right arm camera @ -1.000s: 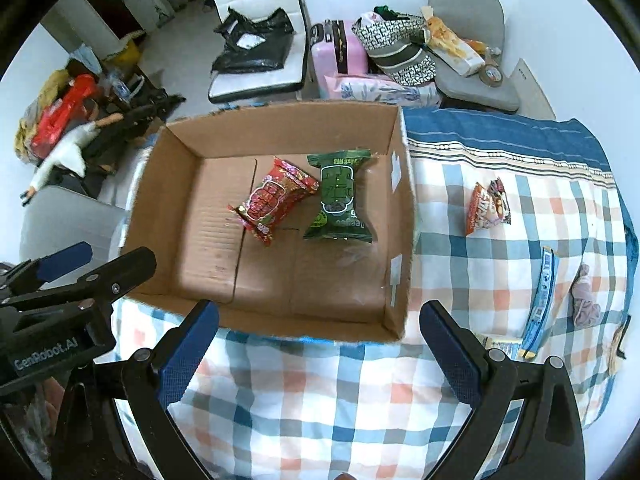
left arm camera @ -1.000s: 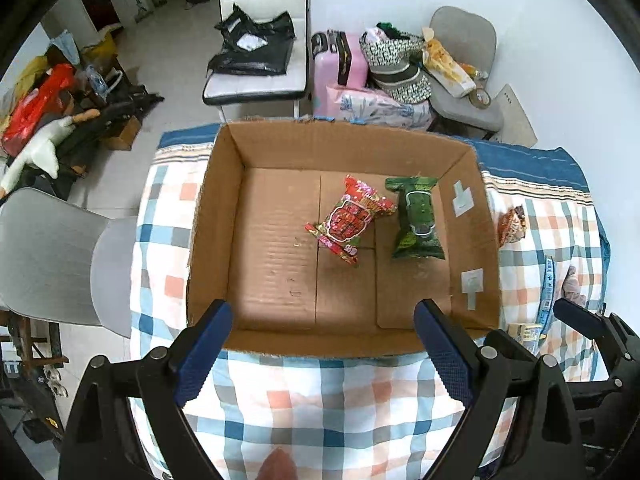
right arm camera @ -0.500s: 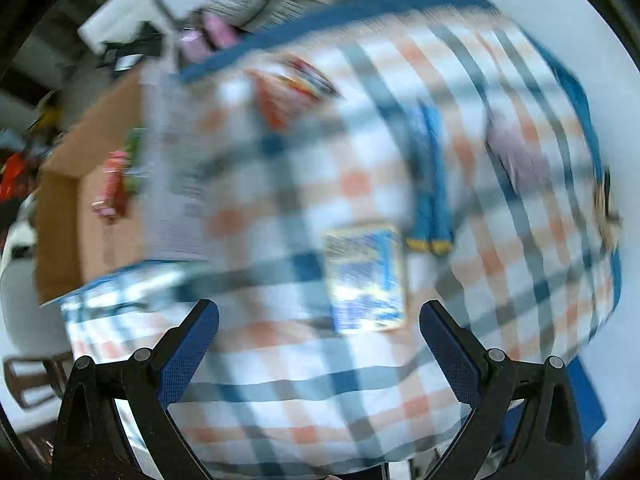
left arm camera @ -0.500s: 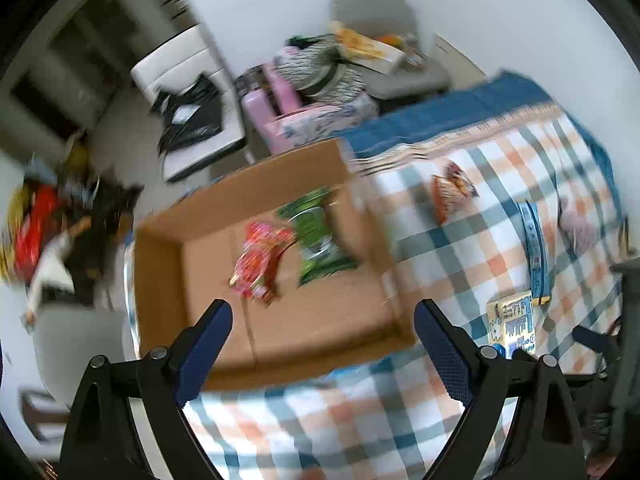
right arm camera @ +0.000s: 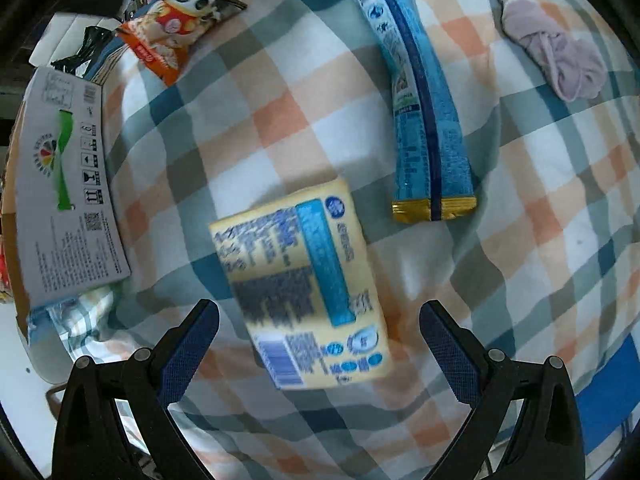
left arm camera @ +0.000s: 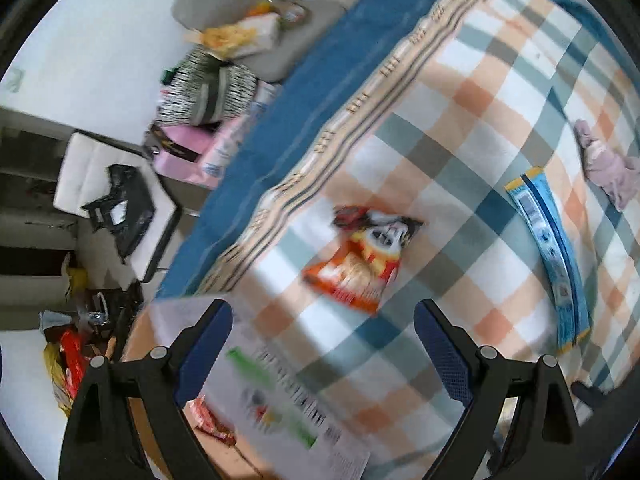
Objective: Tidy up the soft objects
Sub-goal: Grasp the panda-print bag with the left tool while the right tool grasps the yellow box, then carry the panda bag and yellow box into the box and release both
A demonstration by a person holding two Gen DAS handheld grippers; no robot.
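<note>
My left gripper [left arm camera: 324, 340] is open and empty above the checked cloth, just short of an orange snack bag [left arm camera: 360, 256]. My right gripper [right arm camera: 318, 340] is open and empty, its fingers either side of the near end of a yellow and blue packet [right arm camera: 300, 280]. A long blue packet [right arm camera: 420, 96] [left arm camera: 548, 256] and a bunched pink cloth [right arm camera: 552, 56] [left arm camera: 608, 164] lie further out. The orange snack bag also shows in the right wrist view [right arm camera: 172, 36]. The cardboard box's printed side [right arm camera: 64, 168] [left arm camera: 272, 392] is at the left; a red packet [left arm camera: 208, 420] lies inside it.
The table carries a checked cloth [left arm camera: 460, 128] with a blue border. Beyond its edge stand a grey chair [left arm camera: 256, 12] piled with bags, a pink suitcase [left arm camera: 180, 148] and a white chair [left arm camera: 104, 196] with a black bag.
Both grippers have swung right, away from over the box, and dropped closer to the cloth. The left now faces the orange snack bag, the right the yellow packet. Both stay open.
</note>
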